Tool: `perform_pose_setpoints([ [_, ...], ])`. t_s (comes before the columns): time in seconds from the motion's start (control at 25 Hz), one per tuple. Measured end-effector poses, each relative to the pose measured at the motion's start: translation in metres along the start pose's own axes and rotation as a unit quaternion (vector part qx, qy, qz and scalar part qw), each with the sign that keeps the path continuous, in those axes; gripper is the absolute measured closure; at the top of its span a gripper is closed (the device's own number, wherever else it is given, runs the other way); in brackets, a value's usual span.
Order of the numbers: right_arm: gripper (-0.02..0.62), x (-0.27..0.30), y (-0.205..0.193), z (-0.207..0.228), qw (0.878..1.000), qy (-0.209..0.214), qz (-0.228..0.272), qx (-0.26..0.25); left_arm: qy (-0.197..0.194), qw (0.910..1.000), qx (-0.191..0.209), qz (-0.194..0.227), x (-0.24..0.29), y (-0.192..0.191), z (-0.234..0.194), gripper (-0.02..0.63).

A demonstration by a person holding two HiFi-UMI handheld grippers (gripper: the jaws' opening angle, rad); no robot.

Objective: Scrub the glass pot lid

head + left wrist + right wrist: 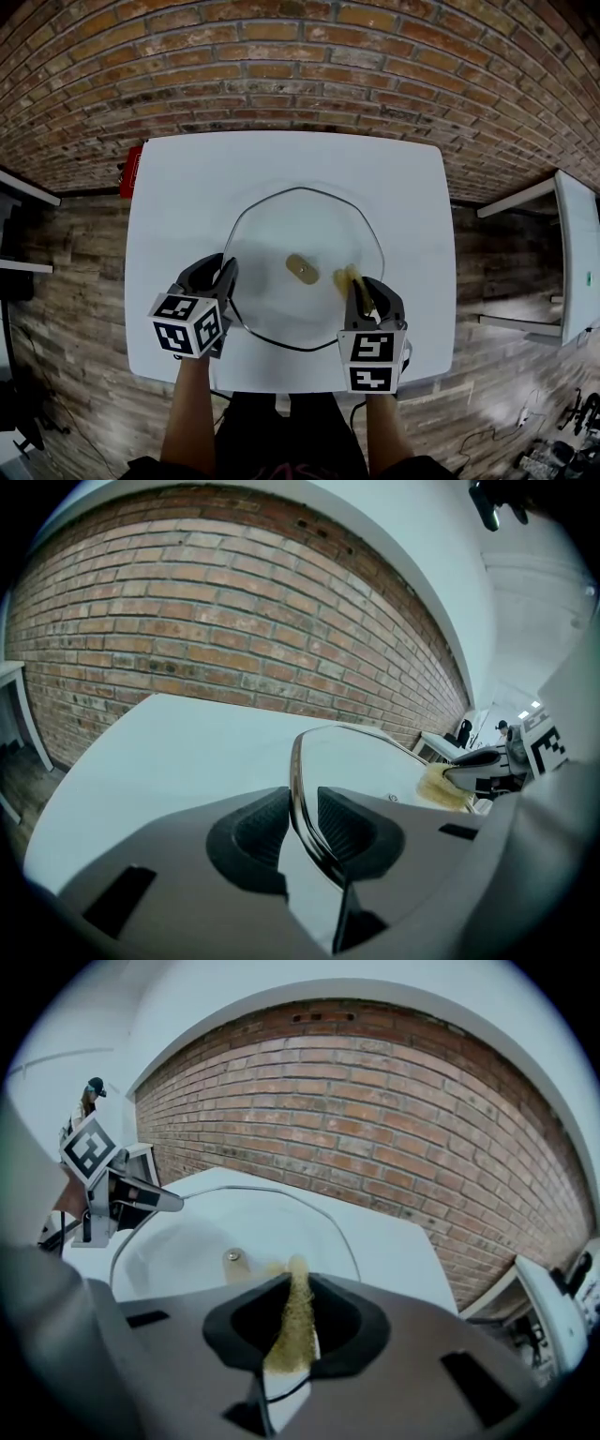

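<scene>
1. The glass pot lid (305,272) lies on the white table (187,187), near the middle and toward the person's side; it is round, so it has no long axis; its face is turned up toward the head camera, roughly flat on the tabletop.
2. Its brown knob (302,268) sits at the centre of the disc; whether the knob is above or beneath the glass I cannot tell.
3. The left gripper (302,827) is clamped on the lid's left rim; in the left gripper view the dark metal rim runs straight through the narrow gap between the ribbed pads, and both pads press on it.
4. The right gripper (292,1321) is closed on a yellow sponge (292,1330); the pad stands on edge between the jaws, squeezed thin; its long axis runs along the jaws and points away from the person, toward the knob.
5. The sponge's free end is over the glass, just right of the knob, inside the rim; the right gripper comes in over the lid's near right edge, slanting downward.
6. The two grippers stand at opposite sides of the lid, well apart, the knob between them.
7. A brick wall runs behind the table's far edge; a red thing (131,169) sits at the table's far left corner, too small to identify.
</scene>
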State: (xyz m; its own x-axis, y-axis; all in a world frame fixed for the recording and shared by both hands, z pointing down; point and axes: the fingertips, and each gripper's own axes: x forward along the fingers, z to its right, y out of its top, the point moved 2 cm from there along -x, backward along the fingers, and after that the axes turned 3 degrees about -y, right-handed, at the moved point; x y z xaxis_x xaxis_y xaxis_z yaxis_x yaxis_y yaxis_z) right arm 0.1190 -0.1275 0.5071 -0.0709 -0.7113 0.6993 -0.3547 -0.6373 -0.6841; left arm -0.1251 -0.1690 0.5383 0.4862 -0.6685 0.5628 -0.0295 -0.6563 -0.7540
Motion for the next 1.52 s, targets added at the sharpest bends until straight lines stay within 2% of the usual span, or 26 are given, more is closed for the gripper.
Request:
perform_pose_setpoints([
  [0.28,0.537,0.000,0.002,0.006,1.000,-0.008,0.011,0.007,0.000,1.0000,0.001,0.001,0.001,-0.001,0.000,0.506],
  [0.52,0.537,-0.008,0.016,0.007,0.998,0.000,0.059,0.028,-0.001,1.0000,0.002,0.004,0.000,0.000,0.001,0.506],
  [0.76,0.537,-0.015,0.028,0.010,0.995,0.001,0.093,0.038,0.011,0.9996,0.007,0.026,-0.011,0.012,-0.007,0.506],
  [1.0,0.537,-0.029,0.047,0.019,0.991,-0.012,0.128,0.049,0.022,0.9972,0.031,0.065,-0.029,0.044,-0.002,0.508],
  [1.52,0.537,-0.083,0.120,0.035,0.971,-0.019,0.231,0.067,-0.002,0.9845,0.104,0.141,-0.063,0.124,0.056,0.518],
])
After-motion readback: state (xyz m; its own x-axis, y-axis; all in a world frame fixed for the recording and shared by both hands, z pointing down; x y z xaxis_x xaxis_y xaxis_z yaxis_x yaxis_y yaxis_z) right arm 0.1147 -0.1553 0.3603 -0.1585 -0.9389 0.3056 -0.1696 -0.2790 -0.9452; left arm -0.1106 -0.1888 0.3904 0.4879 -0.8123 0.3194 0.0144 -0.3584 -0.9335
